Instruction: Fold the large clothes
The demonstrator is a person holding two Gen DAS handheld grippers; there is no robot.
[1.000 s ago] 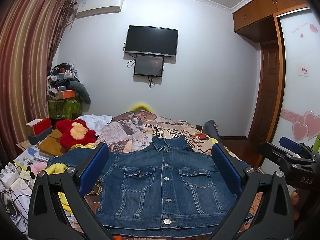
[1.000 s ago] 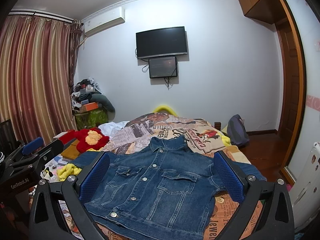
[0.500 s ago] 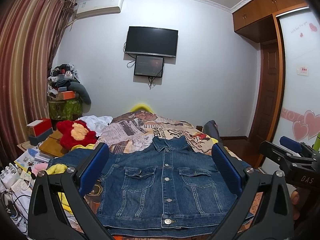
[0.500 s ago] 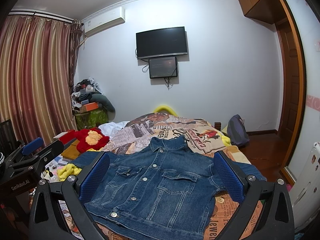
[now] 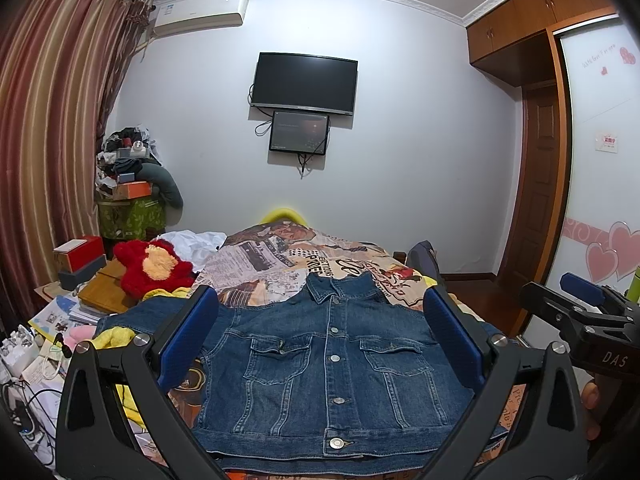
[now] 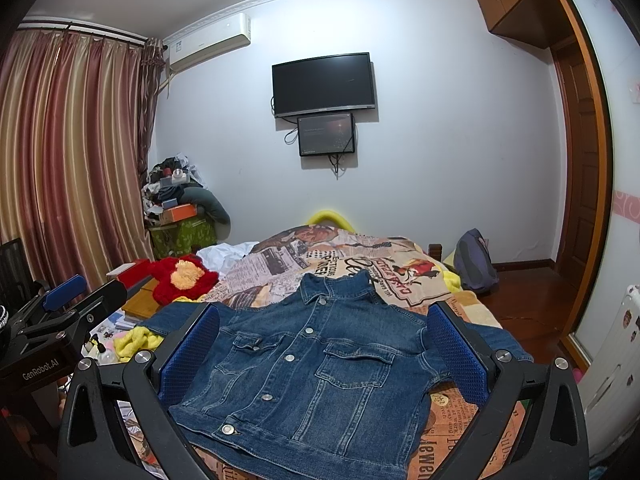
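Your left tongs [image 5: 320,332] are spread wide, the blue pads well apart and holding nothing; they hover above the denim jacket [image 5: 332,364] without touching it. Your right tongs [image 6: 324,340] are just as wide, released and empty, hanging over the same jacket [image 6: 316,372]. The jacket lies flat and buttoned, front side up, on the bed [image 5: 280,256] with its newspaper-print cover, collar toward the far wall and hem nearest you; one sleeve runs out to the left and the other to the right edge of the bed. From the left wrist view you can see the right tongs off to the right side [image 5: 576,304], and from the right wrist view the left tongs sit off to the left [image 6: 76,300]. A red plush toy [image 5: 156,268] lies beside the bed on the left. Compared with half a second and a second ago, nothing has shifted: both tongs keep the same spread and position, and the jacket lies as it did.
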